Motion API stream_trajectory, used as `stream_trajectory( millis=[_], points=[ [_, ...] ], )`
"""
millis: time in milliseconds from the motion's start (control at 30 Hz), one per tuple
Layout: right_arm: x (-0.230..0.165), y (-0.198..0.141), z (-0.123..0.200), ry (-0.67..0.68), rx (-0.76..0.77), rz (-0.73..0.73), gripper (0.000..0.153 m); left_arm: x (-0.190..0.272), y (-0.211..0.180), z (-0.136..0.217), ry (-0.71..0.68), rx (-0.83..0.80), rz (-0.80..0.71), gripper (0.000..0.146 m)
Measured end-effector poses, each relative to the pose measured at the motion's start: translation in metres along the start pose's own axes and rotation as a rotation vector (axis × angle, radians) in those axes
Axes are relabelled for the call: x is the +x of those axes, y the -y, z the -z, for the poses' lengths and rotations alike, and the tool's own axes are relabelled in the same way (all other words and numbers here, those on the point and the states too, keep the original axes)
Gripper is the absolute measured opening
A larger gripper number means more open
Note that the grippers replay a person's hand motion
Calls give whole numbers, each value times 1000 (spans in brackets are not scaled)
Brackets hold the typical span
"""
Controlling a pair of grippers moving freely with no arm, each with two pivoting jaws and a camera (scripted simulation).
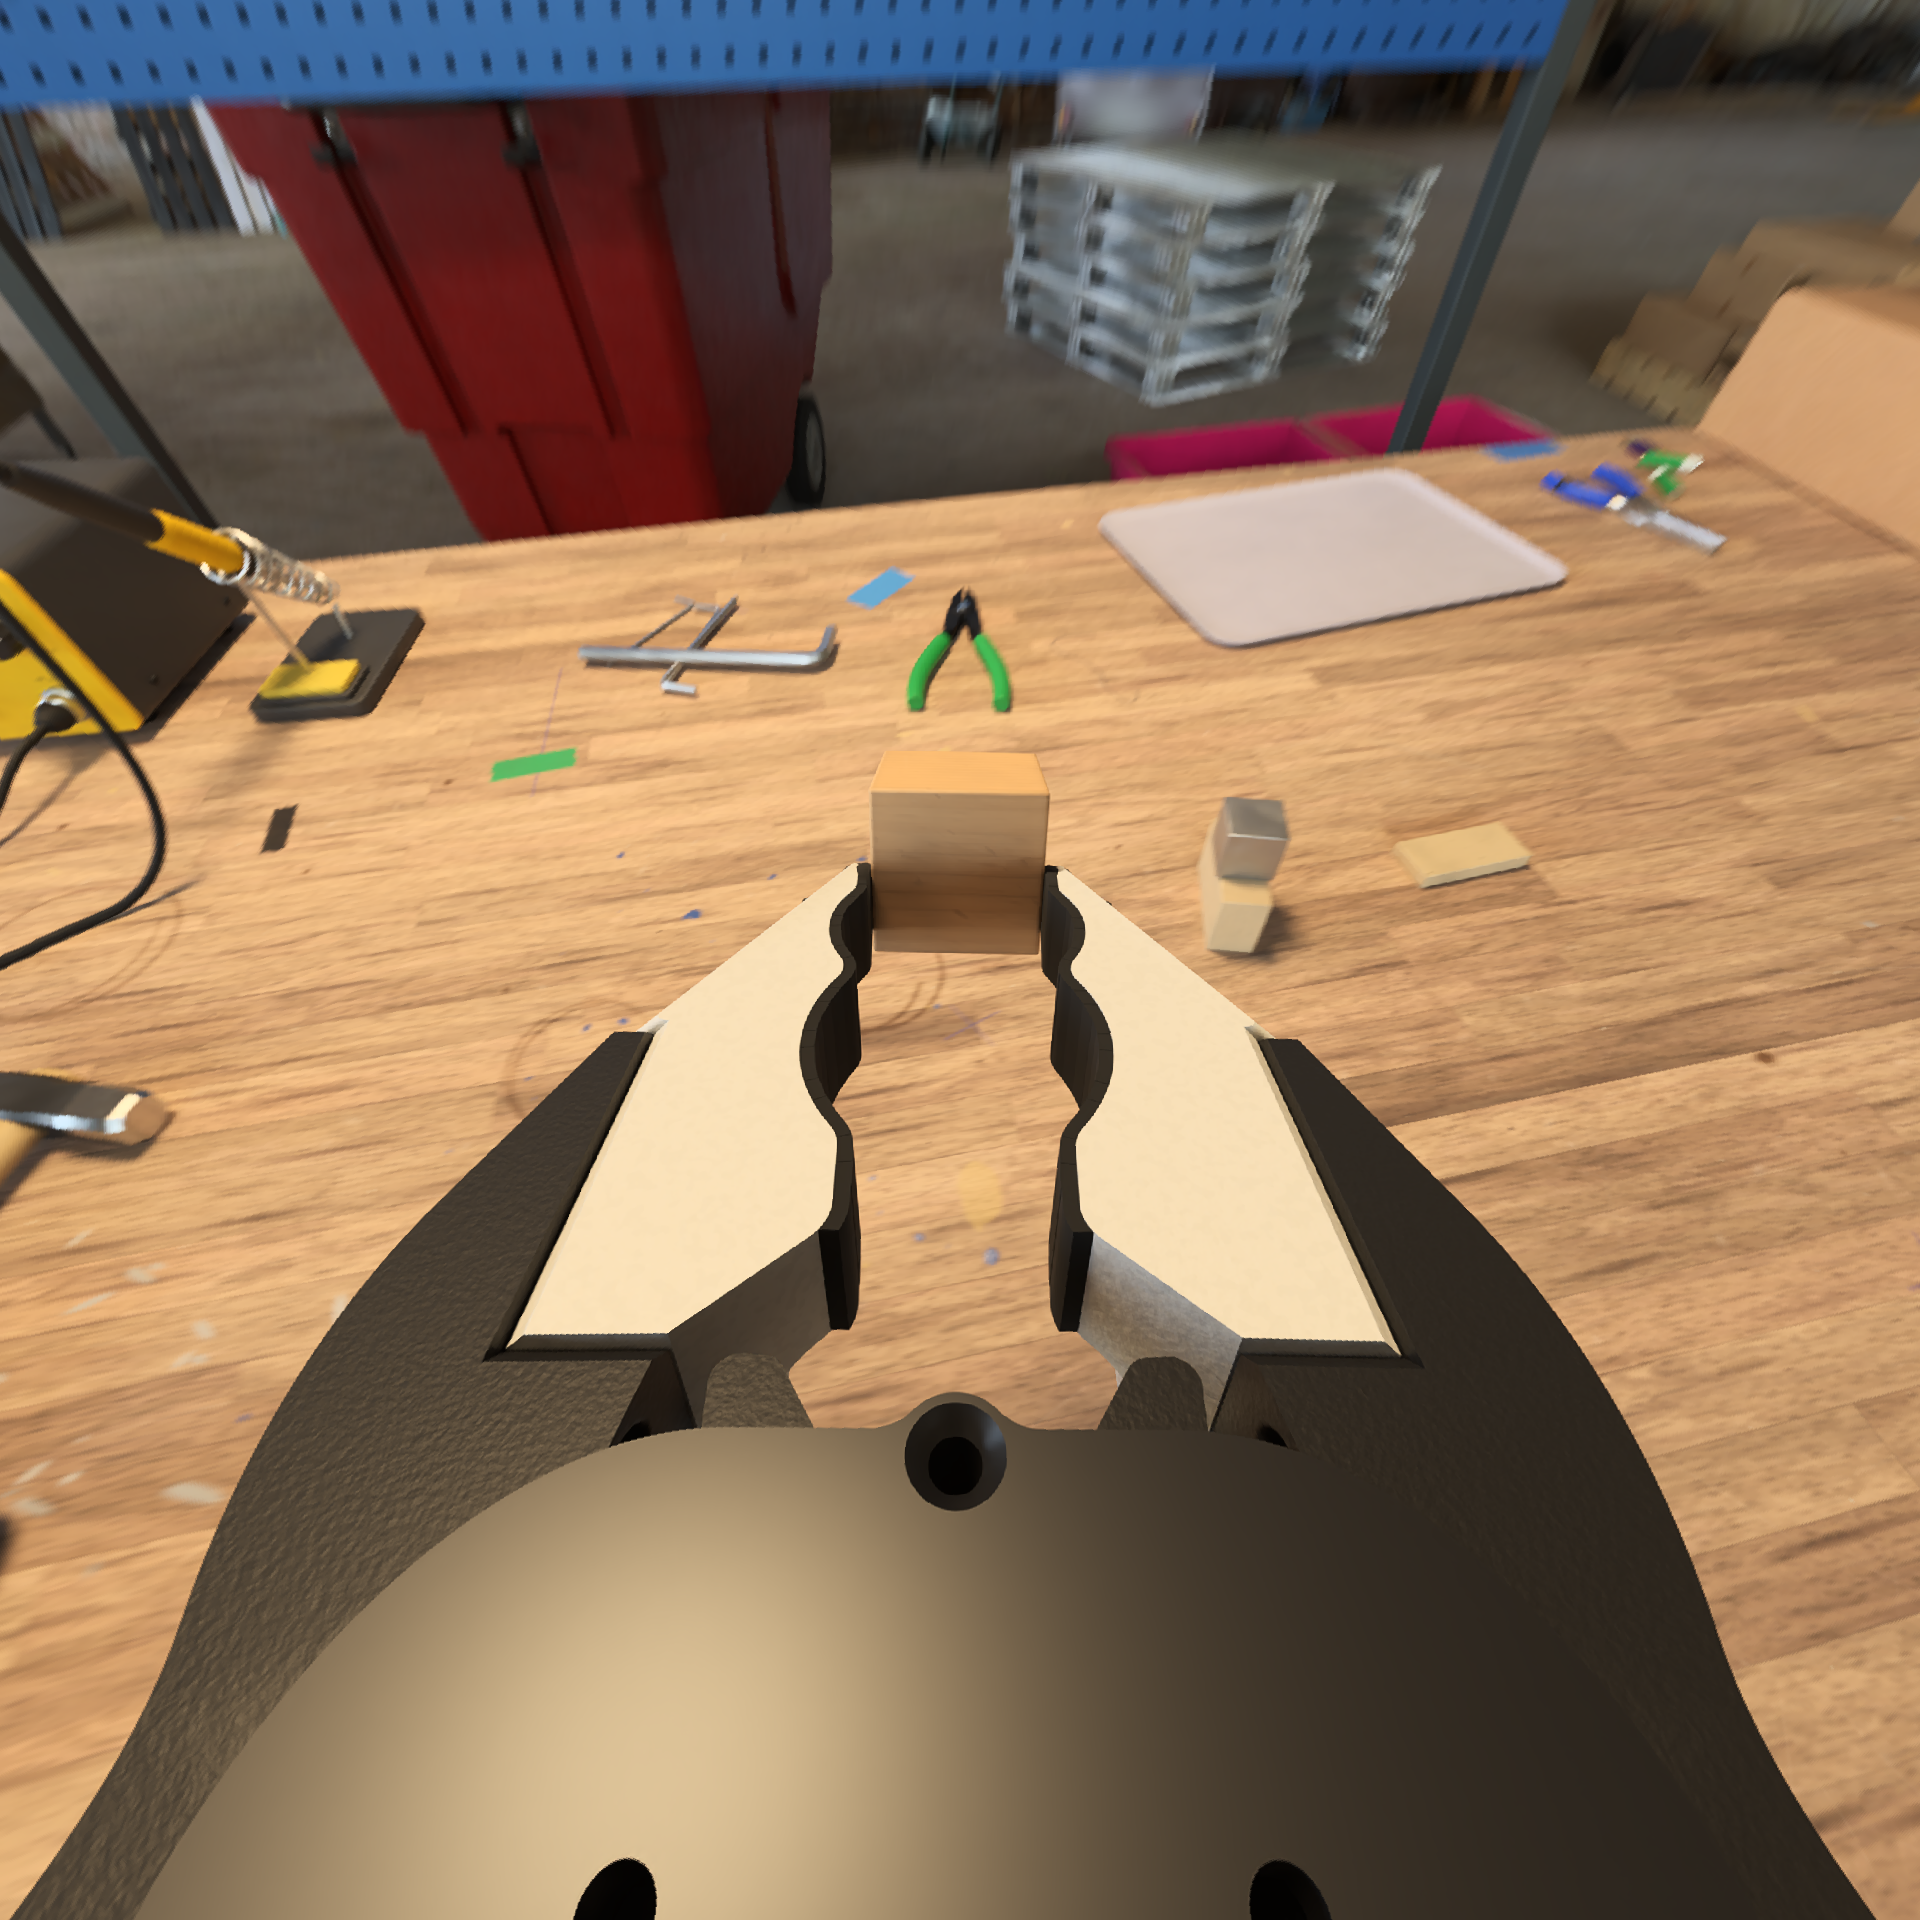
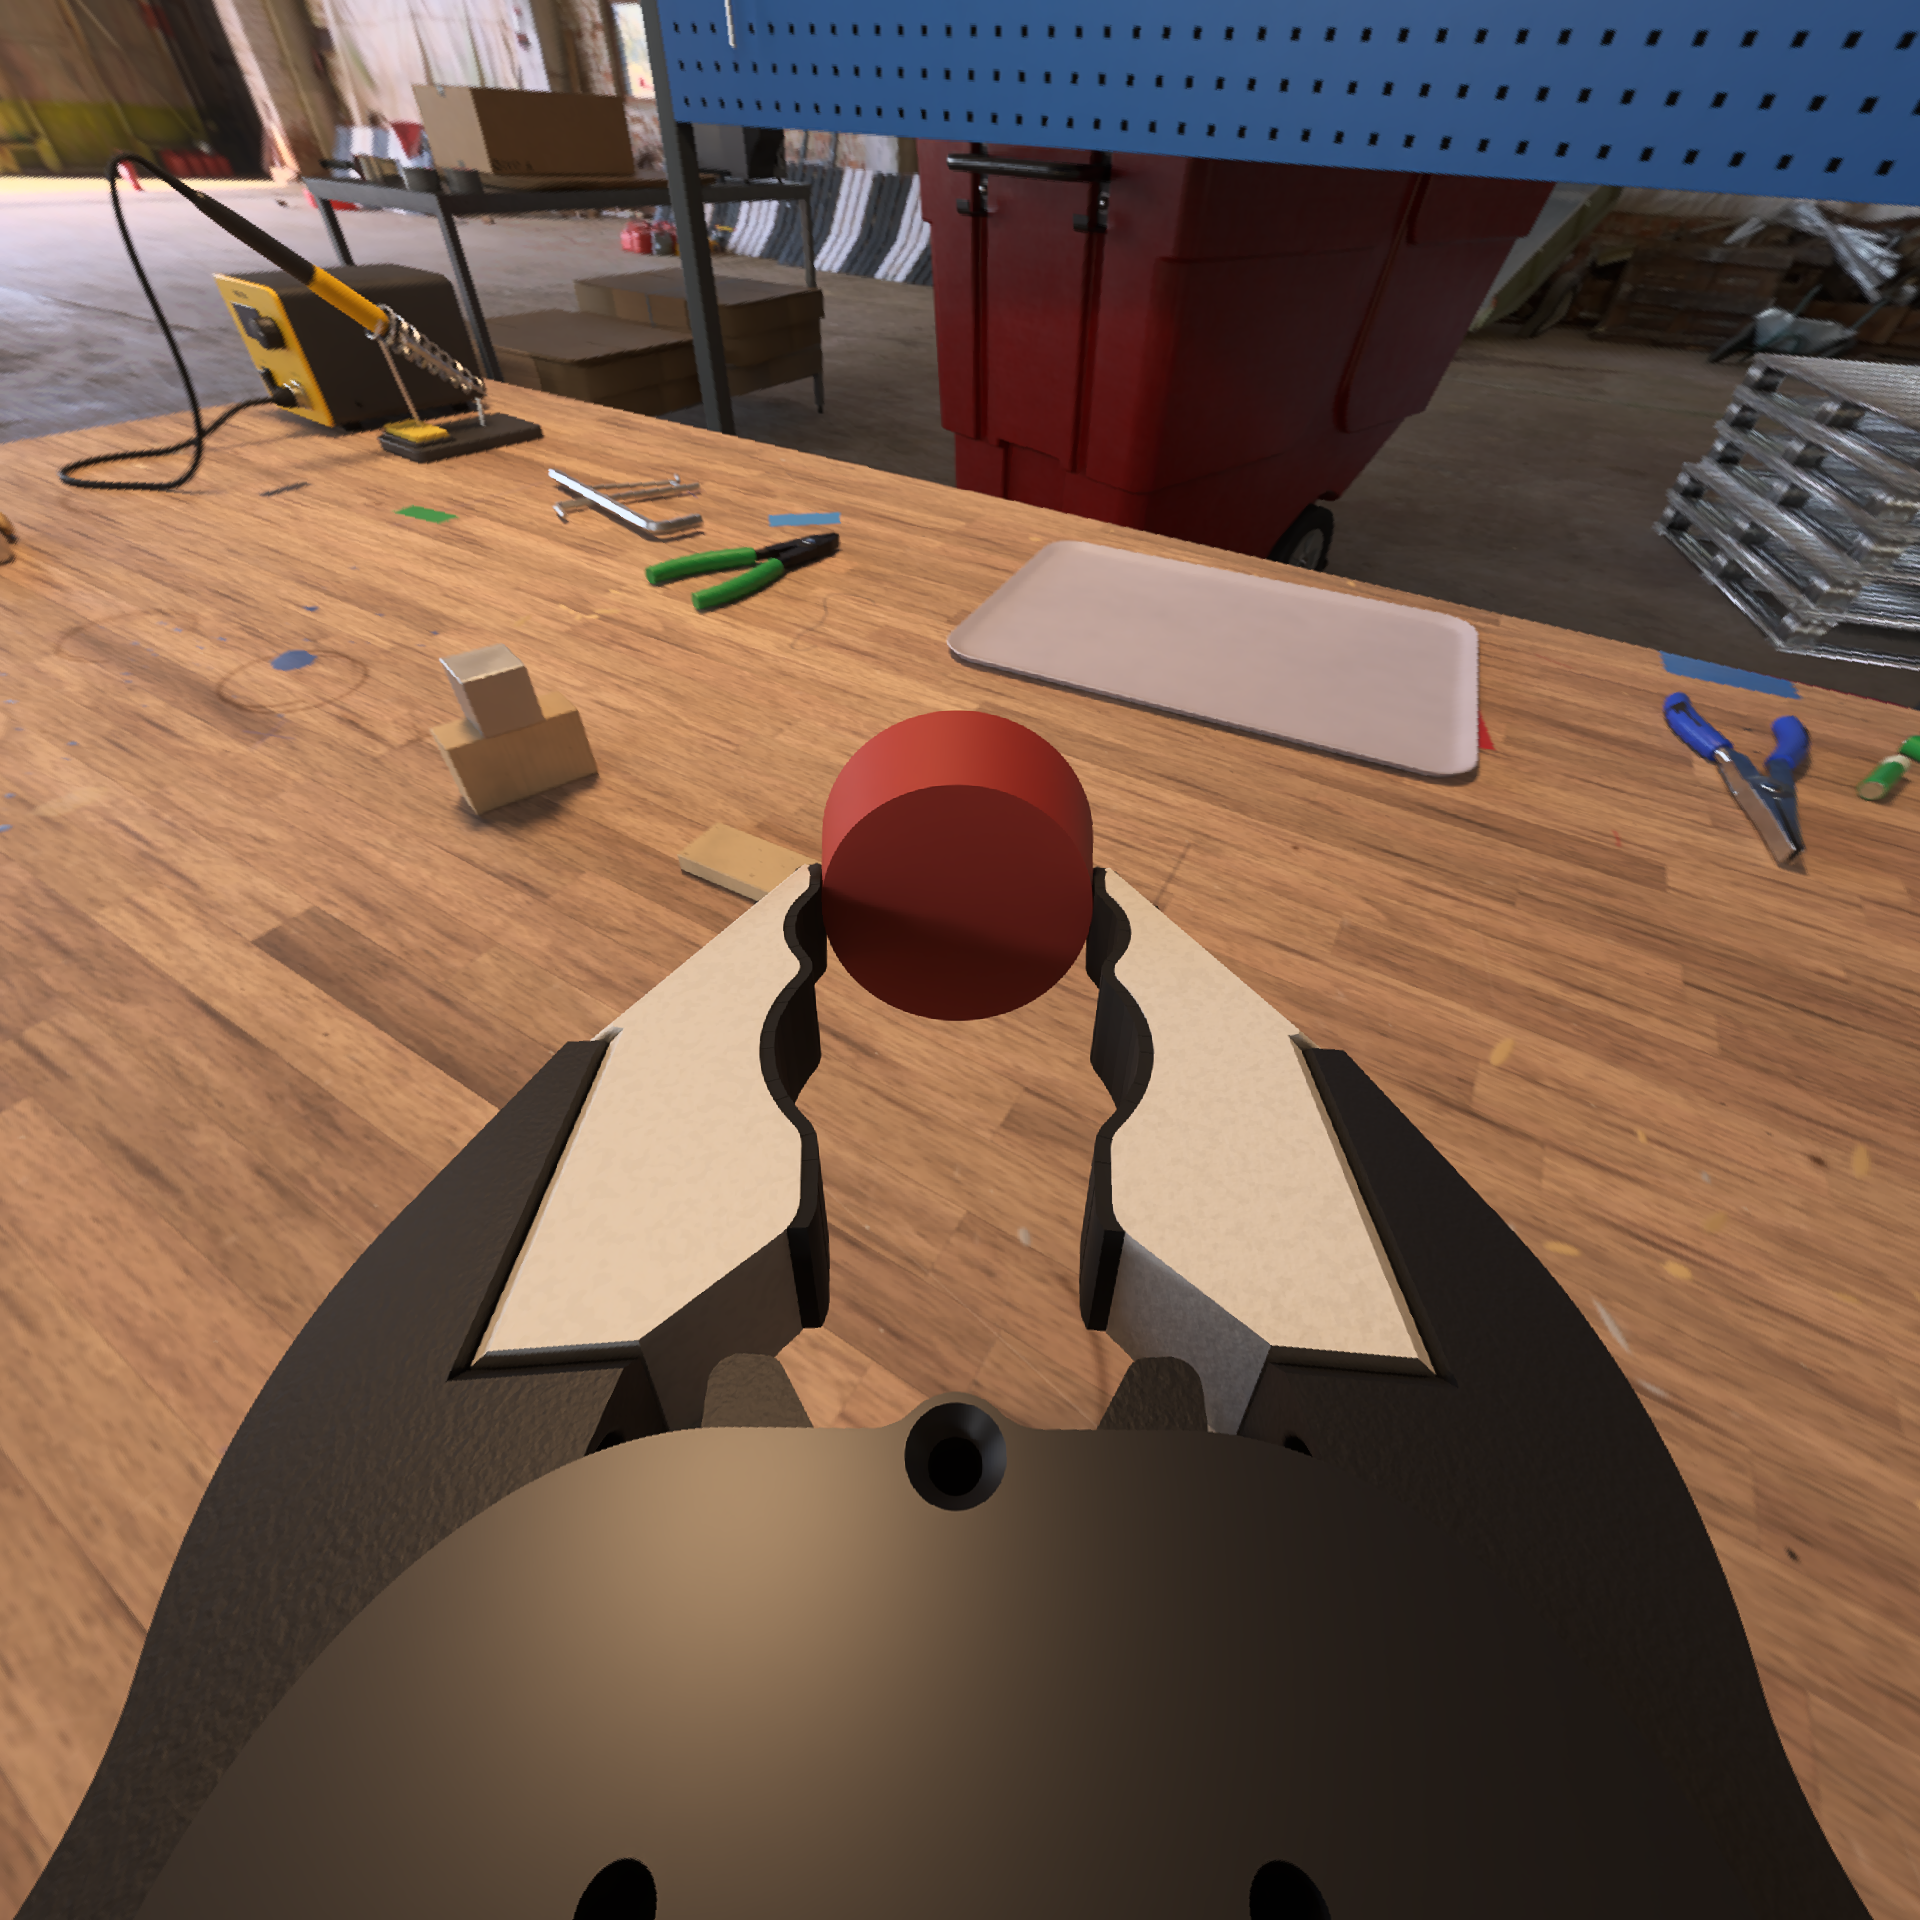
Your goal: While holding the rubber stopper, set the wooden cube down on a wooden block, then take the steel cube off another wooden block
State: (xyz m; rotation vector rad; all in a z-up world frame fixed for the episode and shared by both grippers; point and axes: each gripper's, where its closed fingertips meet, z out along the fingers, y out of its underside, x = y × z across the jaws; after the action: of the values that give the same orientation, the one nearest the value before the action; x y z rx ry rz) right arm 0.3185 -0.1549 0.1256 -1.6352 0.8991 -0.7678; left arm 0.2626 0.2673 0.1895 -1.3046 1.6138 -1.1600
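My left gripper (image 1: 956,904) pinches the wooden cube (image 1: 958,847) above the bench (image 1: 1558,1039). My right gripper (image 2: 956,914) clamps the red rubber stopper (image 2: 956,862). The steel cube (image 1: 1252,834) sits on a wooden block (image 1: 1236,914).

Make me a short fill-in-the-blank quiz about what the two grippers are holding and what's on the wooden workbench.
1. The left gripper is shut on the light wooden ____.
2. The right gripper grips a ____ cylindrical rubber stopper.
3. The small shiny steel cube rests on a pale wooden ____.
4. The flat thin wooden block has ____ on top of it.

Missing words: cube; red; block; nothing
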Motion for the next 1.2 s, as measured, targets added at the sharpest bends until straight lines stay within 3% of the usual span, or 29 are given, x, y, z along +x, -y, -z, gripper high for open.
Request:
stream_trajectory(
  millis=[200,433,900,1067,1200],
  points=[
    [-18,1,-8,35,1,31,50,38,-37,13,5,135,83,32],
    [-37,-10,-5,37,-15,93,50,61,-71,14,-51,99,82,32],
    [-25,-21,14,-24,-6,93,50,83,-80,8,-105,63,26,32],
    [-19,-22,15,-25,-3,79,50,107,-62,-14,-196,-11,-94,32],
    [-15,-22,16,-16,-2,51,50,143,-44,-61,-334,-183,-243,32]
  ],
)
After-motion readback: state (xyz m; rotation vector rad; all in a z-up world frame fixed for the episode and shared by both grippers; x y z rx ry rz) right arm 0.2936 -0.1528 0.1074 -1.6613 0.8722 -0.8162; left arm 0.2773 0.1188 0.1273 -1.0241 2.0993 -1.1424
